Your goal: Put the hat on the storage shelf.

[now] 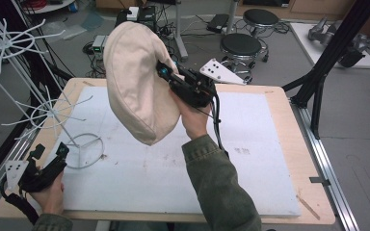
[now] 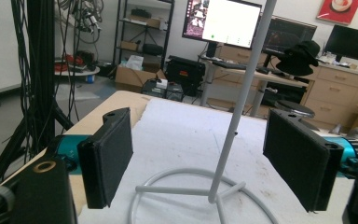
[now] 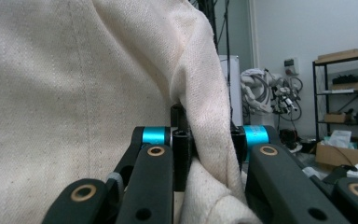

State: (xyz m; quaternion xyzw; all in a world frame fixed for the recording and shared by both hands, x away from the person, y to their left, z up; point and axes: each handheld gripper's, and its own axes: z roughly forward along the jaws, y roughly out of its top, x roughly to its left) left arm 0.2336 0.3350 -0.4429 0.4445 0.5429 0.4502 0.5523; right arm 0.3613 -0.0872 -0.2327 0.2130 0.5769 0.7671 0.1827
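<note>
High view has the right claw (image 1: 166, 72) clamped on a fold of a cream canvas hat (image 1: 135, 82), which it holds up in the air above the far middle of the counter (image 1: 270, 159). Right gripper view confirms it: cloth is pinched between the two jaws, and only a narrow fold of it. That thin bite is the main risk, I judge, since the hat hangs heavy below the grip and could slide out with a quick swing.

The left claw (image 1: 48, 151) rests low at the near left corner, jaws wide apart and holding nothing. In the left gripper view its jaws stand either side of the white wire hat stand (image 2: 235, 126), not touching the pole or the ring base (image 2: 168, 179).

If the hat is meant for that stand, its thin prongs (image 1: 9, 43) could snag the cloth, and the light stand could tip, as nothing steadies it yet. Stools (image 1: 241, 45) and cables sit beyond the counter, well clear.
</note>
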